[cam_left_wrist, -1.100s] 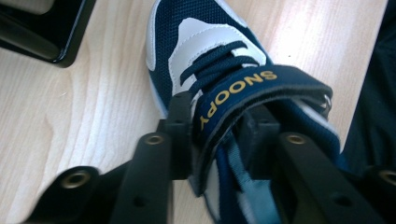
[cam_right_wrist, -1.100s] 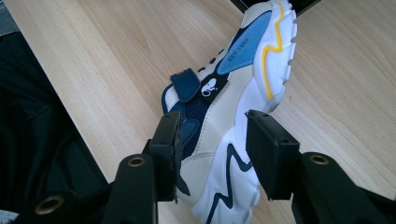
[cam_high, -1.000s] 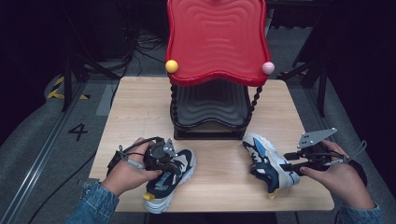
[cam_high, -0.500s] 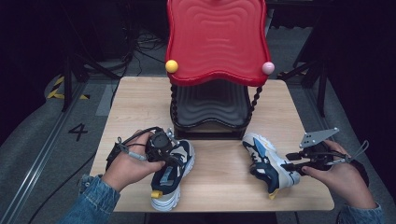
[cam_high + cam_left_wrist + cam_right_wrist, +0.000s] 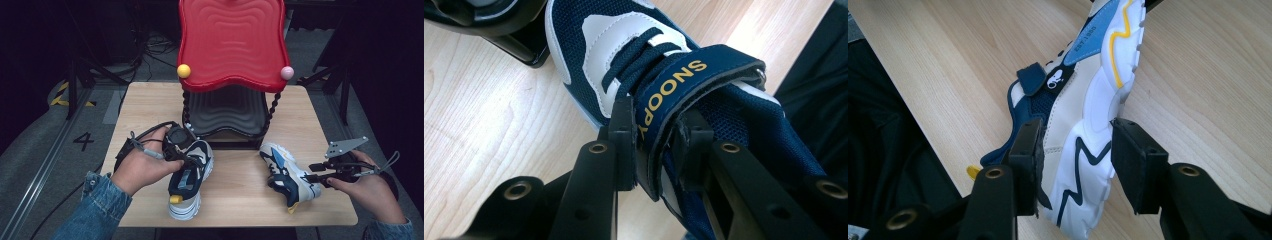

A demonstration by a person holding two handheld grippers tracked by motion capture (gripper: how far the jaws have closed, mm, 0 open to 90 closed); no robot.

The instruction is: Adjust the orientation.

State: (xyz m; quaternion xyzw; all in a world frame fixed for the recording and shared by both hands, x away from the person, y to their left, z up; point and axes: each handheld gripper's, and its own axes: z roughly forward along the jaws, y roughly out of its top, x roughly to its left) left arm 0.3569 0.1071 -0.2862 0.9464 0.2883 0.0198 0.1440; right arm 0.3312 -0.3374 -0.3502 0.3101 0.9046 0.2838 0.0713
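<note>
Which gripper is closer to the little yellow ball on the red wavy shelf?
Left. The left gripper holds a navy shoe almost straight below the yellow ball. The right gripper, at the other shoe, sits far across the wooden table.

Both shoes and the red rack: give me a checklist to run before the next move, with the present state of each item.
1. Left gripper has a grip on the left shoe: ok, the jaws pinch its navy strap.
2. Left shoe clear of the table: cannot tell, the toe looks low.
3. Right gripper has a grip on the right shoe: ok, the jaws straddle the sole end, which lies on its side; the pads touch it.
4. Path to the red rack: ok, bare wood between the shoes and its base.
5. Lower shelf free: ok, nothing lies on it.
</note>
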